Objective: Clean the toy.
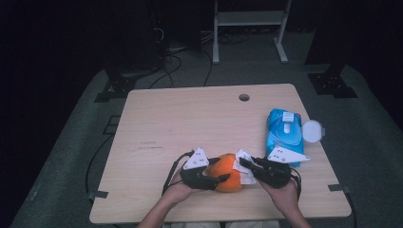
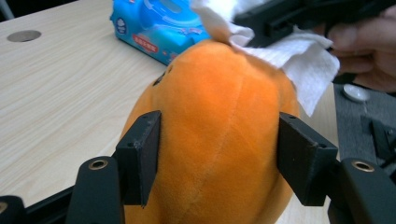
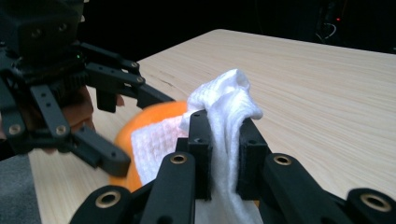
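The orange plush toy (image 1: 227,174) sits near the table's (image 1: 190,123) front edge, squeezed between the left tongs (image 2: 219,154). The right tongs (image 3: 223,154) pinch a white wipe (image 3: 224,100) against it. Hard rubbing could pop the soft toy free or drag the wipe loose.

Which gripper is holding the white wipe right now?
The right gripper, jaws pinched on the white wipe. The left gripper clamps the orange plush toy instead.

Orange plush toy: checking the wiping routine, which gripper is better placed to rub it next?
Right. The right gripper pinches the white wipe against the orange plush toy; the left gripper merely steadies it.
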Available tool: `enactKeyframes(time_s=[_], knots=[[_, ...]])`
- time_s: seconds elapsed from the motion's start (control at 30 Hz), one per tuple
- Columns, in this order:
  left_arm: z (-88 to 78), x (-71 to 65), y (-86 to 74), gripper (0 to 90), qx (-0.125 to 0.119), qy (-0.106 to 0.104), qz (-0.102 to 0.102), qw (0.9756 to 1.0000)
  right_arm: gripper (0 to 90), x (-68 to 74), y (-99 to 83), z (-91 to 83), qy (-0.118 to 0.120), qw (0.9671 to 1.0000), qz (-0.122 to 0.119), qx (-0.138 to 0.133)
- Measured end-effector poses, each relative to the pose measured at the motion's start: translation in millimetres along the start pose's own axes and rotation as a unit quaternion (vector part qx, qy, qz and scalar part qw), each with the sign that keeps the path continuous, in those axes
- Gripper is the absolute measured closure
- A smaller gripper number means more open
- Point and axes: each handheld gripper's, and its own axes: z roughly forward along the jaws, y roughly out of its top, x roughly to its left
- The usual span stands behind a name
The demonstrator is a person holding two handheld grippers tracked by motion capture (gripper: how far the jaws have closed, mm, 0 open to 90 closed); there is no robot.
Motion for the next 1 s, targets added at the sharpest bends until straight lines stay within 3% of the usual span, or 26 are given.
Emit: enactKeyframes(time_s=[0.13, 0.27, 0.33, 0.4, 0.47, 0.7, 0.8, 0.9, 1.0], knots=[[-2.5, 3.5, -1.1, 35.5, -0.005, 0.012, -0.015, 0.9998, 78.8, 0.7, -3.7, -2.6, -0.003, 1.0, 0.001, 0.004], [-3.1, 6.4, -0.8, 35.3, -0.005, 0.021, -0.029, 0.9994, 78.9, 13.3, -1.6, -1.6, 0.005, 0.9999, -0.009, 0.002], [-0.7, 5.2, -1.8, 35.2, 0.003, 0.005, -0.019, 0.9998, 78.9, 21.7, 0.8, 1.7, 0.016, 0.9997, -0.017, 0.001], [1.4, 0.7, -3.8, 35.1, 0.006, 0.005, -0.007, 0.9999, 78.8, 26.6, 3.6, 6.3, 0.019, 0.9993, -0.032, 0.005], [0.6, 1.2, -2.4, 35.2, 0.008, 0.004, -0.002, 1.0, 78.8, 22.2, 4.0, 7.6, 0.016, 0.9996, -0.025, 0.002], [-4.2, 7.0, -1.1, 35.2, -0.012, 0.012, -0.025, 0.9995, 78.8, -4.6, -7.3, -0.8, -0.021, 0.9998, 0.004, 0.005], [-3.4, 5.8, -0.1, 35.5, -0.007, 0.011, -0.025, 0.9996, 79.0, 1.6, -7.1, -1.5, -0.011, 0.9999, 0.007, 0.005], [-4.3, 4.1, -0.3, 35.2, -0.001, 0.002, -0.012, 0.9999, 78.8, 14.9, 0.1, 0.6, 0.006, 0.9998, -0.017, 0.001], [-5.7, 4.6, 0.4, 28.3, -0.005, -0.003, 0.003, 1.0, 78.6, 9.9, 0.0, 1.5, 0.003, 0.9999, -0.014, 0.001]])
